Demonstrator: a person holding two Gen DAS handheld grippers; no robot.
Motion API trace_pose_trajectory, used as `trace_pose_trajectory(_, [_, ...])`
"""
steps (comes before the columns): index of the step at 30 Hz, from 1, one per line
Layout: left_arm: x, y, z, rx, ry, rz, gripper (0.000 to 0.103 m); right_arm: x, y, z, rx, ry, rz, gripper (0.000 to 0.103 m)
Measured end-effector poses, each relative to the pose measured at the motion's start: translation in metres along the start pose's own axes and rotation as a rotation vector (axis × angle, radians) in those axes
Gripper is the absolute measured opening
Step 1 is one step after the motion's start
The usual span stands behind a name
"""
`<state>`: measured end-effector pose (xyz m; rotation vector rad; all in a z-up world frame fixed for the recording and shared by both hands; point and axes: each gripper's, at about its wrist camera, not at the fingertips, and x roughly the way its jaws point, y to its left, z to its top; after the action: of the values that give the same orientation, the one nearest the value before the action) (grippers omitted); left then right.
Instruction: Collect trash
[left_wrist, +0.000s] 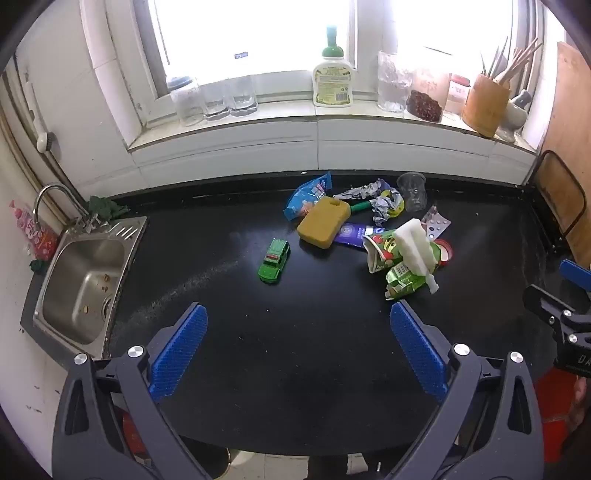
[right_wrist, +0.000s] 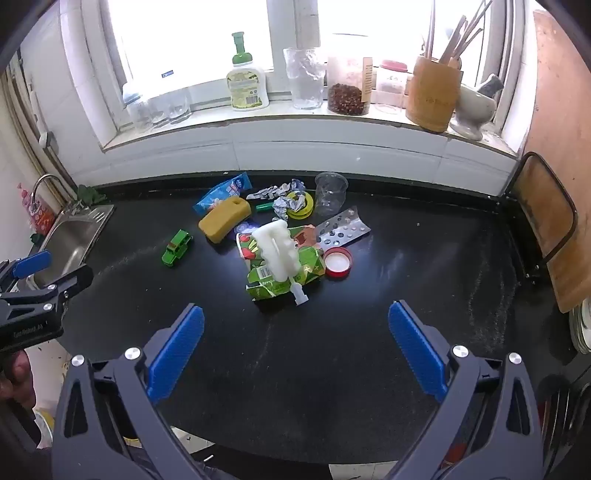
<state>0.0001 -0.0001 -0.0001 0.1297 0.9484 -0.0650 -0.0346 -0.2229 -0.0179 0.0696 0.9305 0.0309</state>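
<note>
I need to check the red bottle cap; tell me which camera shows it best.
The right wrist view: the red bottle cap lies fully exposed there, white inside up, beside the green carton. In the left wrist view, the cap is half hidden behind the carton.

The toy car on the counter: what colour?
Green toy car, with a red patch on its roof; clearest in the left wrist view.

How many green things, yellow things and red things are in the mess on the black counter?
Green: 3, toy car, crushed carton, small green tube
Yellow: 2, sponge, tape roll
Red: 1, lid
Total: 6
</note>
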Motion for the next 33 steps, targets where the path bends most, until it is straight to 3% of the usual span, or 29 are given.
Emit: trace_pose_trajectory(33, [0.01, 0.001, -0.002, -0.011, 0.023, -0.012, 0.097, 0.001, 0.002, 0.005, -0.018, -0.003, -0.006, 0.097])
